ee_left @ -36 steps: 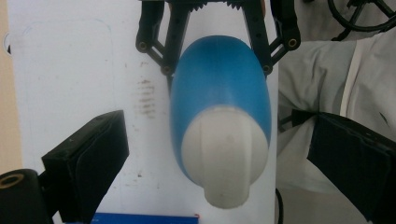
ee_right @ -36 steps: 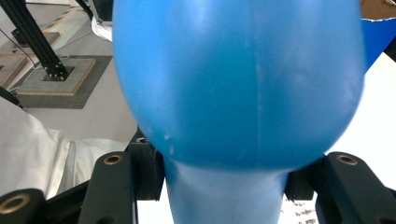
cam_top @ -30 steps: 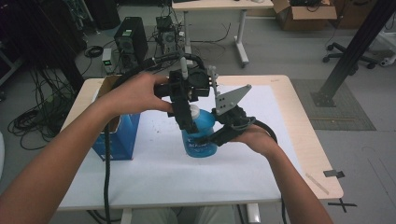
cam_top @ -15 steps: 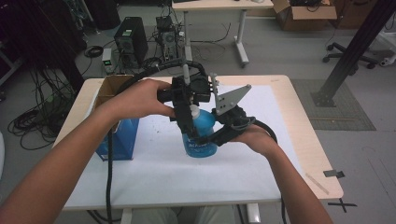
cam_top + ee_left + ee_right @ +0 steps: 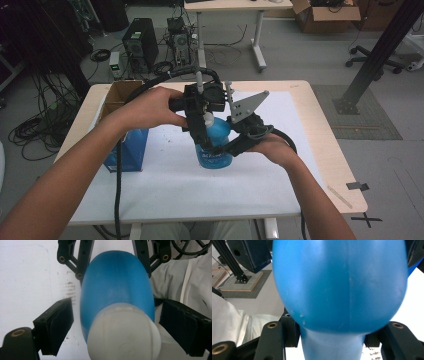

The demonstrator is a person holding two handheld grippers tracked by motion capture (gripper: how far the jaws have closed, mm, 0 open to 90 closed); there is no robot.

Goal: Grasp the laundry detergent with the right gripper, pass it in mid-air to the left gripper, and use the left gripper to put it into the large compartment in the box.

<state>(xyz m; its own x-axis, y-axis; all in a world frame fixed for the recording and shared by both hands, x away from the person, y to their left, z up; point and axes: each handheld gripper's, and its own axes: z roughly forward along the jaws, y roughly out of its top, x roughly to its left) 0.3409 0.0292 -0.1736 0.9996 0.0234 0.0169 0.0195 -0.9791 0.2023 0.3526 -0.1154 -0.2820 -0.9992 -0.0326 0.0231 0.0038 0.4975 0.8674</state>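
White covering spreads over the table (image 5: 165, 195). At 9 o'clock stands a blue box (image 5: 125, 152). At centre, the left gripper (image 5: 202, 127) hangs spread either side of the white cap (image 5: 123, 336) of a blue bottle (image 5: 215, 145). From 3 o'clock, the right gripper (image 5: 227, 147) clamps the bottle's body.

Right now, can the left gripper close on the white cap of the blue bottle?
Probably yes. In the left gripper view the white cap sits between the open pads of the left gripper, with a gap on each side. The right gripper grips the blue bottle lower down.
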